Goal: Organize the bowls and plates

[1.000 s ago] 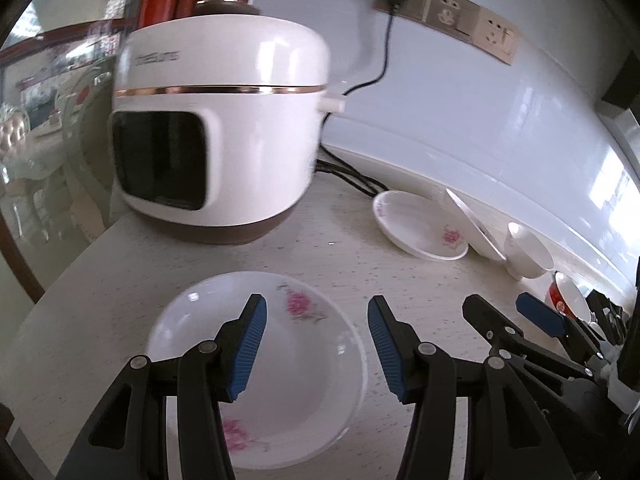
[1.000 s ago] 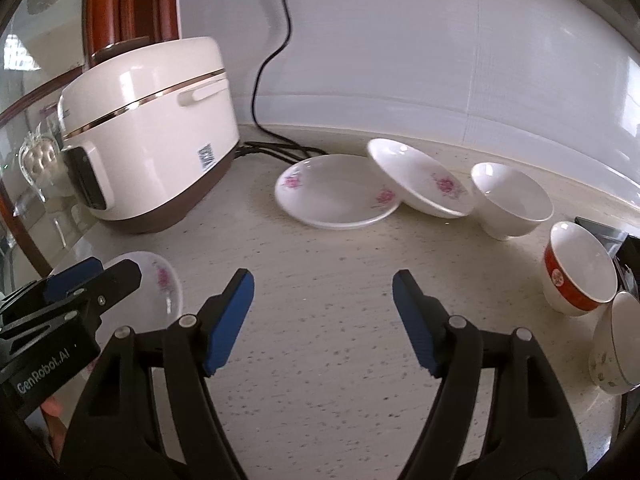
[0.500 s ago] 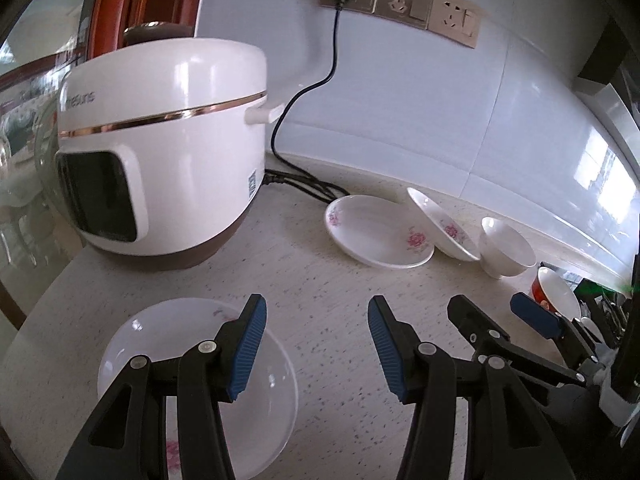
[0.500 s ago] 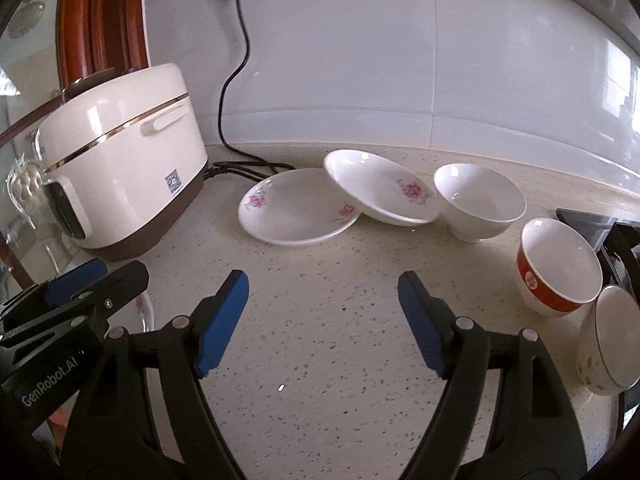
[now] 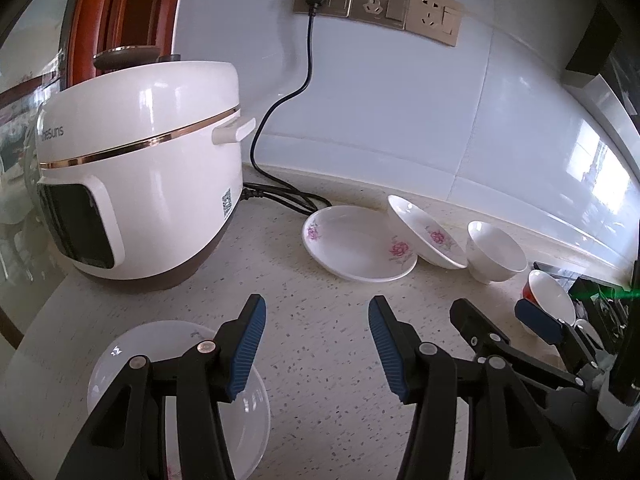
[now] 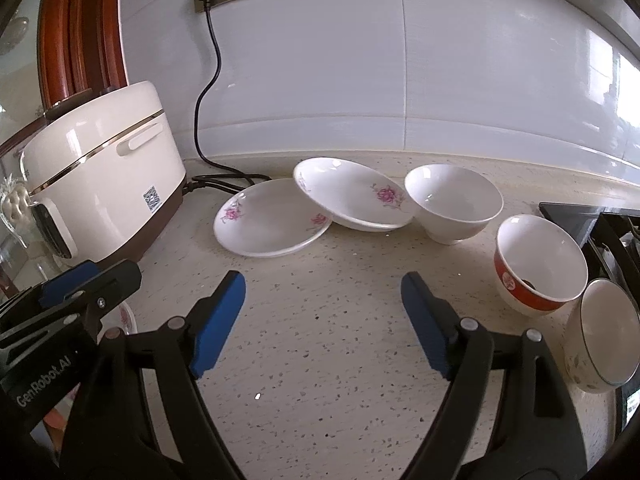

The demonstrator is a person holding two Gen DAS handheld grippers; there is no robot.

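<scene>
Flat white floral ceramic plate (image 6: 272, 220): frame centre, ahead of both empty, spread grippers; right gripper (image 6: 323, 320) nearer than left gripper (image 5: 313, 348).

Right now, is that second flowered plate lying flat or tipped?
Tipped. The second flowered plate leans with one edge resting on the rim of the flat flowered plate beside it.

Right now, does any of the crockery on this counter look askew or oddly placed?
Yes. One floral plate sits tilted, its left edge propped on the rim of the flat floral plate beside the rice cooker. The white bowl, the red-banded bowl and a cream bowl also appear to lean.
</scene>
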